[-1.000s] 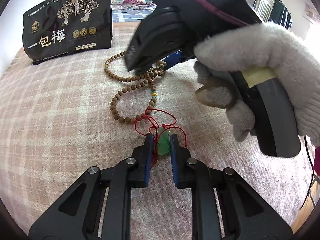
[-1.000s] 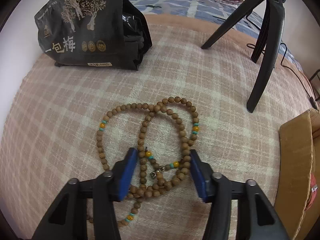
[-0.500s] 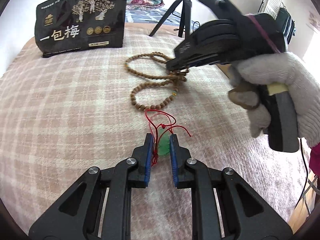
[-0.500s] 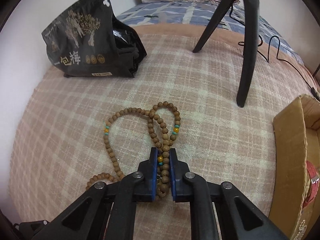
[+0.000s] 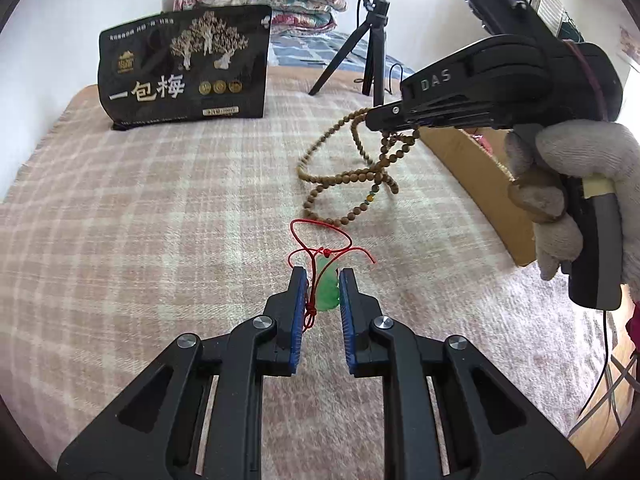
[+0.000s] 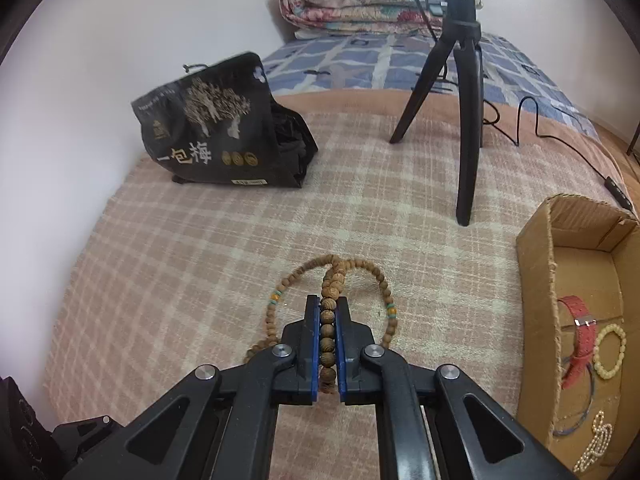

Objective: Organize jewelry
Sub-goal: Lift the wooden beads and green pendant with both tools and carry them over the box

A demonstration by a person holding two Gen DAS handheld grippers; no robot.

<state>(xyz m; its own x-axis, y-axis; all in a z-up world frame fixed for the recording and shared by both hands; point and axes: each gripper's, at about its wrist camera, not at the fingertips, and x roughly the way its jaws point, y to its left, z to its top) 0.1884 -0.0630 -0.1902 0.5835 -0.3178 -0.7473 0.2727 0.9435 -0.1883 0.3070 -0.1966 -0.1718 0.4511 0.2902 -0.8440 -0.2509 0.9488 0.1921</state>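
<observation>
My left gripper [image 5: 323,280] is shut on a green jade pendant [image 5: 329,291] whose red cord [image 5: 320,240] loops out ahead over the checked blanket. My right gripper [image 6: 328,312] is shut on a long wooden bead necklace [image 6: 332,280]. A row of beads sits pinched between its blue pads, and the loops hang out in front. In the left wrist view the right gripper [image 5: 378,114], held by a gloved hand [image 5: 576,184], lifts the bead necklace [image 5: 352,176], whose lower loops trail on the blanket.
An open cardboard box [image 6: 536,264] at the right holds a red strap [image 6: 580,332], a pale bead bracelet [image 6: 610,350] and a pearl piece [image 6: 596,442]. A black snack bag [image 6: 212,144] stands at the back left. A black tripod [image 6: 466,120] with a cable stands behind.
My right gripper has shut on the bead necklace and risen, pulling the beads up off the blanket. My left gripper has lifted and drawn back with the pendant.
</observation>
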